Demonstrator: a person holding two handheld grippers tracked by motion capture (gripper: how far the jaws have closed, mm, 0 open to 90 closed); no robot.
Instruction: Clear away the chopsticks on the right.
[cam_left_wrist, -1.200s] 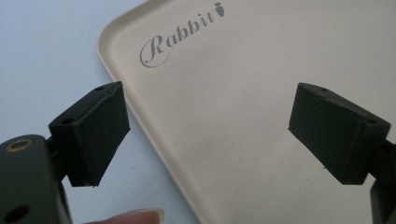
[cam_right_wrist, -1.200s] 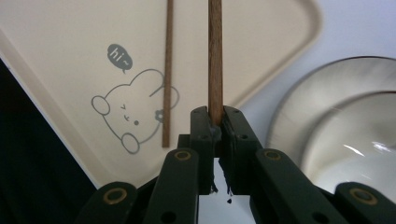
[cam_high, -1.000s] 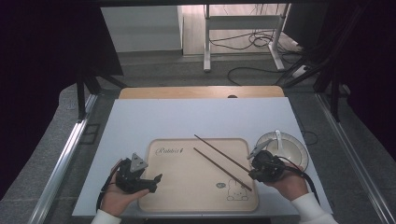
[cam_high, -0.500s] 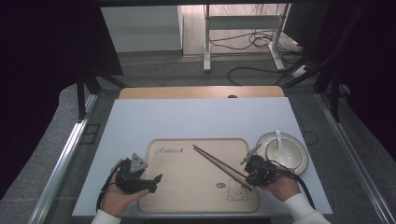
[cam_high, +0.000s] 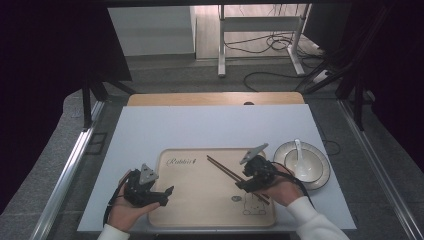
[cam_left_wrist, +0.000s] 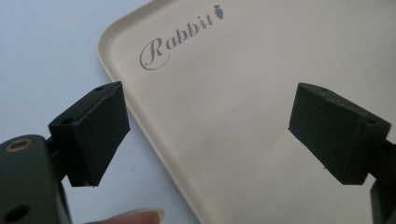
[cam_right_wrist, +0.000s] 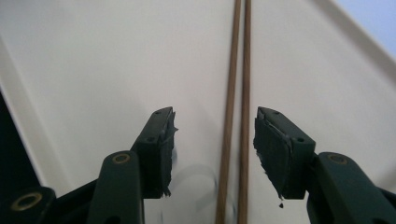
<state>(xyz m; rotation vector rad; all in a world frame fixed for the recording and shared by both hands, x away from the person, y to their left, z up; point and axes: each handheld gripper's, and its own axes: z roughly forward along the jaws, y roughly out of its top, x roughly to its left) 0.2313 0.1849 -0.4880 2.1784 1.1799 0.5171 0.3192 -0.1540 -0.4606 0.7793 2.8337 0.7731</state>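
Chopsticks (cam_high: 235, 176) are lying side by side on the tray (cam_high: 200, 220), running diagonally from near the tray's printed "Rabbit" word (cam_high: 181, 161) toward the right claw (cam_high: 243, 186). In the right claw view the chopsticks (cam_right_wrist: 237, 93) are passing between the two jaws, which are standing apart on either side of the pair without touching it; the right claw (cam_right_wrist: 212, 140) is sitting open and low over the tray (cam_right_wrist: 93, 70).

Left claw (cam_high: 167, 192) is resting at the tray's left edge, held in the left hand (cam_high: 125, 210). In the left claw view the left claw (cam_left_wrist: 208, 135) is standing wide open and holding nothing: one jaw is sitting over the white worktop (cam_left_wrist: 42, 51), the other over the tray (cam_left_wrist: 224, 116), with the tray's raised rim running between them. The "Rabbit" word (cam_left_wrist: 180, 30) is showing ahead of the jaws. A fingertip (cam_left_wrist: 135, 217) is showing at the bottom edge.

Right of the tray, a bowl (cam_high: 320, 172) is sitting on the worktop (cam_high: 215, 125) with a white spoon (cam_high: 300, 157) lying in it. The right hand (cam_high: 282, 187) is gripping its claw just beside the bowl.
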